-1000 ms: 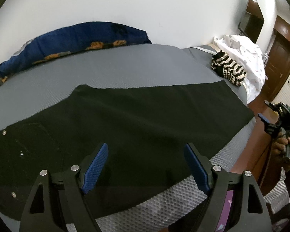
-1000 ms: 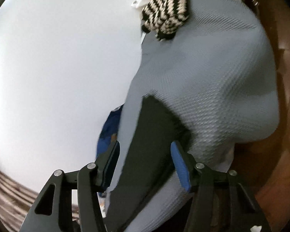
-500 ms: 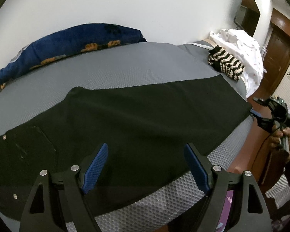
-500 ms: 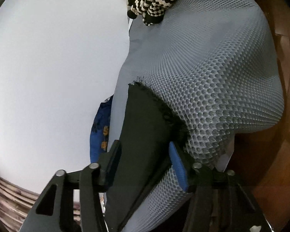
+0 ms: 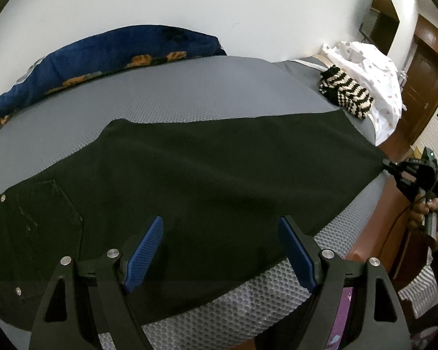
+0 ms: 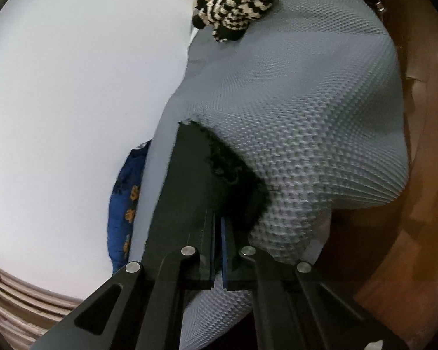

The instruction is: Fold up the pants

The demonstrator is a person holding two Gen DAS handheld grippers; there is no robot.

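Observation:
Black pants (image 5: 207,180) lie flat across a grey mesh mattress (image 5: 189,93), waist with a back pocket at the left, leg hem at the right edge. My left gripper (image 5: 219,250) is open and empty, just above the pants' near edge. My right gripper (image 6: 217,227) is shut on the frayed hem corner of the pants (image 6: 195,169) at the mattress corner. It also shows in the left wrist view (image 5: 394,169), pinching the hem's near corner.
A blue patterned blanket (image 5: 108,58) lies along the wall behind the pants. A striped black-and-cream knit (image 5: 346,93) and a white spotted cloth (image 5: 370,67) sit at the far right end. Brown wooden floor (image 6: 417,233) lies beyond the mattress edge.
My right gripper moved onto the hem corner and closed on it; it was open before. The left gripper stayed open and drifted slightly over the pants.

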